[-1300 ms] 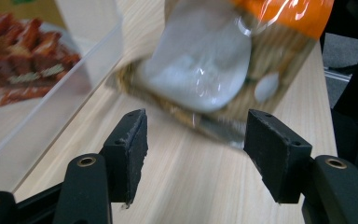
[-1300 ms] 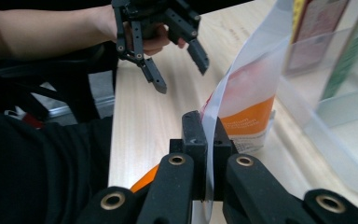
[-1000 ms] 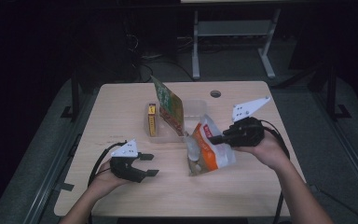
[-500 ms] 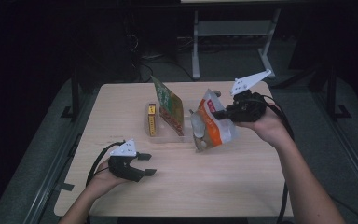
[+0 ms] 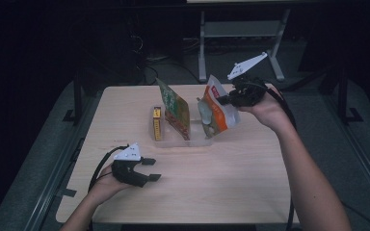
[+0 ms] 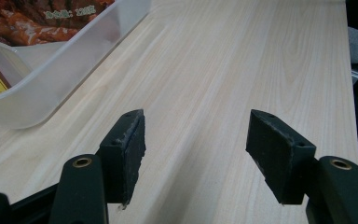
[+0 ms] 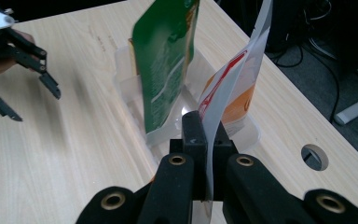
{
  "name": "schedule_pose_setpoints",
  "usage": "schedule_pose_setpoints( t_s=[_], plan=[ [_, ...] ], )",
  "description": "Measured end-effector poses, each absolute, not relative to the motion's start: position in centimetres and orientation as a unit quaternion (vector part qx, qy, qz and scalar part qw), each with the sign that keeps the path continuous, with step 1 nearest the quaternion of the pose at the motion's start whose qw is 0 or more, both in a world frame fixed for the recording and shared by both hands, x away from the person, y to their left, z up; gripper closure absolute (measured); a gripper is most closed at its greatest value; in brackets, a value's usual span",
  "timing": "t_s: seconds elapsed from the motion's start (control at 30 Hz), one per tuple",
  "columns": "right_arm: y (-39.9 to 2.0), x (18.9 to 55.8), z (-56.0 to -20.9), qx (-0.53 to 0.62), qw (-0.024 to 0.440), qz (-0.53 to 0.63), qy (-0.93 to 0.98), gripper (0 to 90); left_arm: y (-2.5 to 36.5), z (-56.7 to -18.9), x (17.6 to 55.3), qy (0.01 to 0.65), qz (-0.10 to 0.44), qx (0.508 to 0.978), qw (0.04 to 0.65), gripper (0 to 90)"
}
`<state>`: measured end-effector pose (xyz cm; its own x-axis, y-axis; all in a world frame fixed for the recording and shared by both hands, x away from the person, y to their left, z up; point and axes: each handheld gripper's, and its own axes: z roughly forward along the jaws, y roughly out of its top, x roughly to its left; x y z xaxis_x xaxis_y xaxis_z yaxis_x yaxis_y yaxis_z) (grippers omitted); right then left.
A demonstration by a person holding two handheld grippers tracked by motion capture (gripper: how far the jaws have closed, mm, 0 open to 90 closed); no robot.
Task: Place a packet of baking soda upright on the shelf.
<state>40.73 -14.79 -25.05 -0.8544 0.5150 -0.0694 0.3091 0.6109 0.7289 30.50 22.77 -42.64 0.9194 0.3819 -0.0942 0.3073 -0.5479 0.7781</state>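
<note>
While my right gripper (image 5: 224, 100) pinches the orange pouch (image 5: 215, 109) by its thin edge, the pouch hangs over the clear bin (image 5: 180, 138), its bottom just at the rim, so I judge I am loading it in. Gripping the edge keeps it upright enough to slot beside the green pouch (image 5: 175, 109), which already stands in the bin next to a yellow box (image 5: 157, 123). My left gripper (image 5: 150, 169) rests on the surface (image 5: 231, 178), jaws apart and empty, clear of the work.
</note>
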Motion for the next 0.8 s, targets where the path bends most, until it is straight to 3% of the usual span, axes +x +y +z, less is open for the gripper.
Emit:
schedule_pose_setpoints(
  t_s=[0.43,0.8],
  plan=[
    [-14.1,42.6,-26.1,0.247,0.165,0.33,0.896,90.0,22.7,-42.7,30.6,0.196,0.041,0.882,0.427,36.8],
    [-12.4,43.8,-27.1,0.249,0.16,0.302,0.906,90.0,22.7,-42.9,30.6,0.197,0.035,0.883,0.424,36.0]
  ],
)
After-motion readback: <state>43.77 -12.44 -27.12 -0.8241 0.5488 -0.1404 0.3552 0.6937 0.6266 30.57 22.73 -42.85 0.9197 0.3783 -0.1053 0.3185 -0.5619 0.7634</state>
